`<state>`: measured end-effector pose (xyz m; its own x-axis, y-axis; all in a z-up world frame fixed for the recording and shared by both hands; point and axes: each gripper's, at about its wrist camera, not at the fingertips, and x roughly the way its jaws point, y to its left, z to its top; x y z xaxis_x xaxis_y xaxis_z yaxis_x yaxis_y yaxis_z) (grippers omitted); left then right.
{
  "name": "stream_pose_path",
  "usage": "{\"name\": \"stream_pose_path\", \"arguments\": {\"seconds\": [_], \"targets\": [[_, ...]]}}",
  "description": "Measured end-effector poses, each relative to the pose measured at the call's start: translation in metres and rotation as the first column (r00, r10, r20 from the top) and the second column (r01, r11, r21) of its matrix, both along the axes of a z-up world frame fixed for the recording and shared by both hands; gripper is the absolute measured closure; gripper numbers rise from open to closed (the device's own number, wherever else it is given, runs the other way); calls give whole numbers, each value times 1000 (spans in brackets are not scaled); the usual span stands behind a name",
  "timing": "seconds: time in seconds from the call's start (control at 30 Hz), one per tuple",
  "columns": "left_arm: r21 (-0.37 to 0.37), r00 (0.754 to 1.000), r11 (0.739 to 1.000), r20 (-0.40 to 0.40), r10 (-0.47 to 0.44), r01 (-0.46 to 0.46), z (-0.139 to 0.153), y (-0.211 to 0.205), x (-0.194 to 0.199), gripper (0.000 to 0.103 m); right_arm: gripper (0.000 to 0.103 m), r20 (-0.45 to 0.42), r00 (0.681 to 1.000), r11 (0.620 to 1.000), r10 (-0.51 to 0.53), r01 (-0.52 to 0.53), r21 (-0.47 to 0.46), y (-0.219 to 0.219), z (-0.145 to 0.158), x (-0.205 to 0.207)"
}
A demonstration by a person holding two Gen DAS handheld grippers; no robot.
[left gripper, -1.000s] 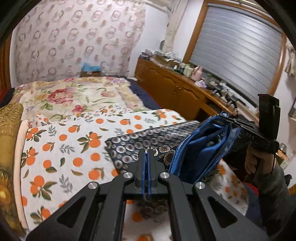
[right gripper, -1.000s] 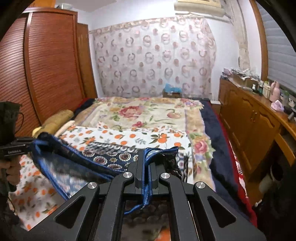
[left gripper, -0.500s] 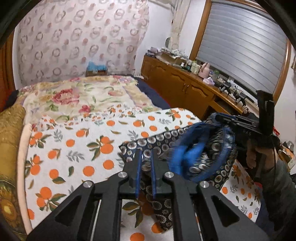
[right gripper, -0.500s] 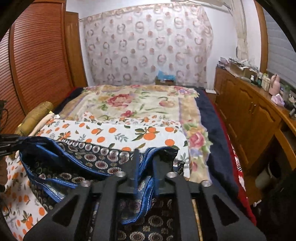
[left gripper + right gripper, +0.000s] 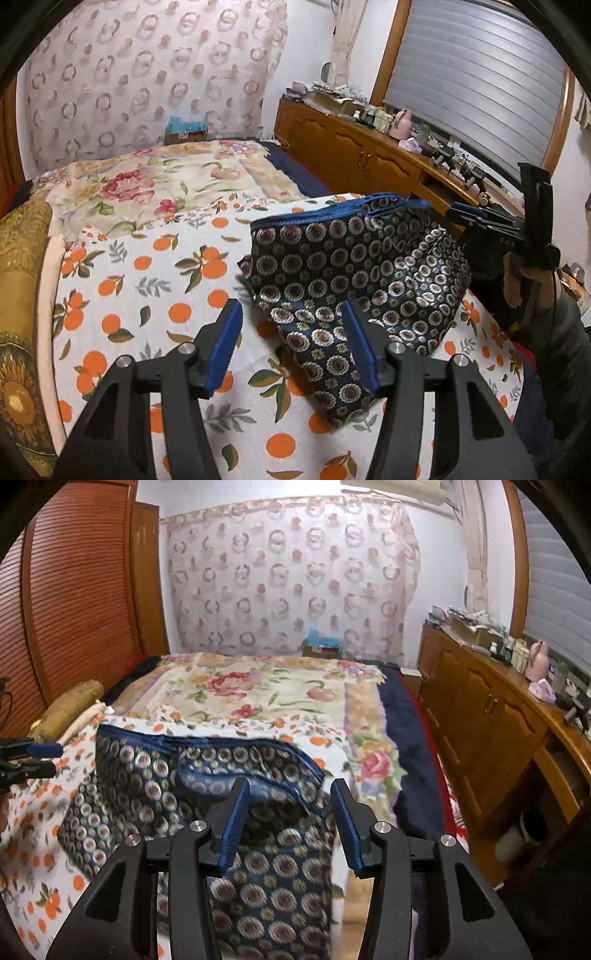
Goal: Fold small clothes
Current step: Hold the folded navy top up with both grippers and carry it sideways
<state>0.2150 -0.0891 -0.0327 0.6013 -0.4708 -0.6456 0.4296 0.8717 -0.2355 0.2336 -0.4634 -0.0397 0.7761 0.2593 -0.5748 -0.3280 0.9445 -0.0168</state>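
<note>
Both claws pinched the blue edge of the cloth a second ago, and now they have let it drop. Left gripper [image 5: 291,341] has its jaws opening, with one corner of the dark patterned garment [image 5: 354,280] lying loose between them, not squeezed. Right gripper [image 5: 290,821] has its jaws opening too, above the garment, not pinching it. That garment lies on the orange-print sheet [image 5: 147,280], in front of the flowery blanket [image 5: 155,184]. It looks dark blue with round flower rings and a bright blue rim. One fold seems just done. Next, I think, the claws must find a fresh edge to grab.
</note>
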Motion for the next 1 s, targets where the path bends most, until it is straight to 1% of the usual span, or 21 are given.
{"name": "stream_pose_path", "arguments": {"seconds": [0.23,0.37,0.47,0.5,0.53,0.57,0.6,0.67,0.7,0.77,0.8,0.87,0.9,1.0], "targets": [[18,999,1000,-42,13,-12,-11,-8,19,48,56,-64,998,999,12,-15,-47,-5,-21,5],[28,997,1000,-71,15,-13,-21,-16,35,48,56,-96,995,997,39,-45,-63,-1,-34,22],[32,996,999,-86,17,-14,-26,-22,42,48,57,-119,991,996,67,-72,-45,3,-39,38],[33,996,999,-88,18,-16,-26,-23,43,48,66,-125,989,996,77,-82,-39,4,-40,43],[35,996,999,-92,20,-17,-28,-23,46,48,74,-128,988,995,90,-95,-34,5,-40,46],[38,995,999,-95,23,-19,-28,-25,48,48,89,-131,985,993,112,-117,-34,9,-42,48],[39,995,999,-98,25,-21,-29,-26,50,48,98,-130,983,990,128,-133,-37,10,-42,50],[44,995,999,-99,30,-26,-30,-26,52,48,101,-110,982,987,153,-157,-23,10,-40,51],[49,995,998,-95,39,-34,-30,-26,53,48,102,-96,984,988,149,-151,-15,8,-39,51],[55,994,997,-91,58,-53,-32,-25,56,48,102,-55,993,995,101,-101,3,0,-36,53],[58,993,996,-95,67,-62,-33,-23,57,48,102,-50,997,998,62,-62,9,-4,-37,55],[60,991,996,-107,79,-72,-37,-21,60,48,102,-52,999,1000,3,-3,2,-9,-38,58],[60,990,995,-118,81,-74,-40,-21,61,48,102,-52,999,1000,-9,9,0,-11,-39,59],[57,987,996,-135,83,-75,-44,-19,62,48,102,-68,998,1000,0,0,-2,-11,-42,60]]}}
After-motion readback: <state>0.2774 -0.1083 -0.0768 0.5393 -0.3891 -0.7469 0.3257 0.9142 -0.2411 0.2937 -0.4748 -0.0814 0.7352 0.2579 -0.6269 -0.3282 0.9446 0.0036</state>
